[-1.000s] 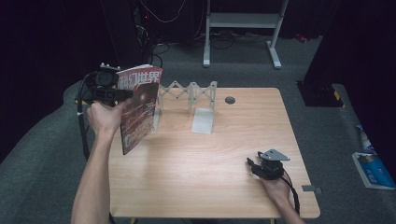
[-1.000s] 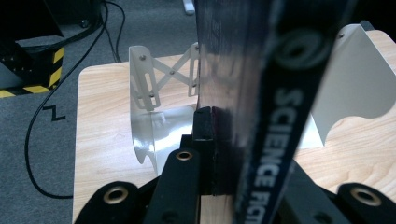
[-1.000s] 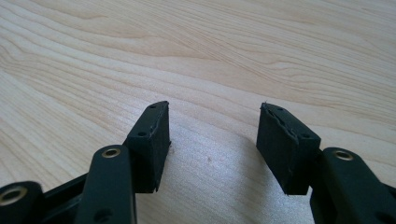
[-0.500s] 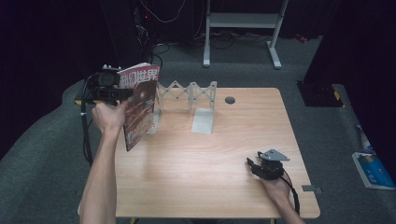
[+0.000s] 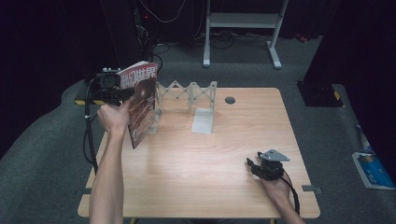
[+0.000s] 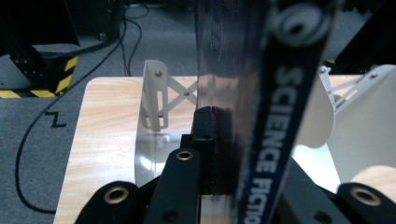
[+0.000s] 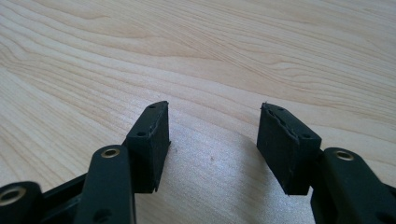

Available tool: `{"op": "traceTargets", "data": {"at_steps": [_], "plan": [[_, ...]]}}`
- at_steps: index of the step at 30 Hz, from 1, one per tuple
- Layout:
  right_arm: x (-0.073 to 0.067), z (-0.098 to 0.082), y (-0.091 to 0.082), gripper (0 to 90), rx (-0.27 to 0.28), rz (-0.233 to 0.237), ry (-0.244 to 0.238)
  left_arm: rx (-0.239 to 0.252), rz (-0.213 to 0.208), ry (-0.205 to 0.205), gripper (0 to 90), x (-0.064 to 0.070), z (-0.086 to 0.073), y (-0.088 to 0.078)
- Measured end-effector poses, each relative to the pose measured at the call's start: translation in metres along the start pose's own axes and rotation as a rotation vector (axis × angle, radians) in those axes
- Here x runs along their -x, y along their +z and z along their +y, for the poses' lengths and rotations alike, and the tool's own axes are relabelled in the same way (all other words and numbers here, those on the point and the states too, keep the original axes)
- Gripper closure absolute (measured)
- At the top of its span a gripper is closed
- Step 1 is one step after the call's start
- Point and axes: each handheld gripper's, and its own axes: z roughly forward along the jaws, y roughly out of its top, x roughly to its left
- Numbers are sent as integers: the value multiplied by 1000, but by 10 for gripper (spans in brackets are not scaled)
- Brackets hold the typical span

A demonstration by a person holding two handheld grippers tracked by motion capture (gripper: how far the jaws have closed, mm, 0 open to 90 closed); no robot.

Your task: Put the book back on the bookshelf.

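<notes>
Holding a magazine (image 5: 141,105) upright above the table's (image 5: 187,163) far-left corner, the left gripper (image 5: 122,94) pinches it just beside the white folding rack (image 5: 187,93); slotting it in remains. The right gripper (image 5: 254,166), jaws spread, rests near the right edge.

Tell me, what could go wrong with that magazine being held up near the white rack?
The left tool pinches the magazine near one edge, so it could sag or slip out. Its lower corner hangs close to the folding rack's end plate and might catch it and push the light rack across the table.
</notes>
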Motion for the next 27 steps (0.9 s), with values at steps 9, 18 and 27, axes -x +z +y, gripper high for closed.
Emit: {"op": "traceTargets", "data": {"at_steps": [9,18,27], "plan": [[0,0,0,437,0,1,-1,23,7,-7,835,-1,-9,13],[0,0,0,437,-2,3,6,44,-1,-28,836,2,-15,29],[0,0,0,437,-2,3,6,84,-6,-40,835,7,-16,36]]}}
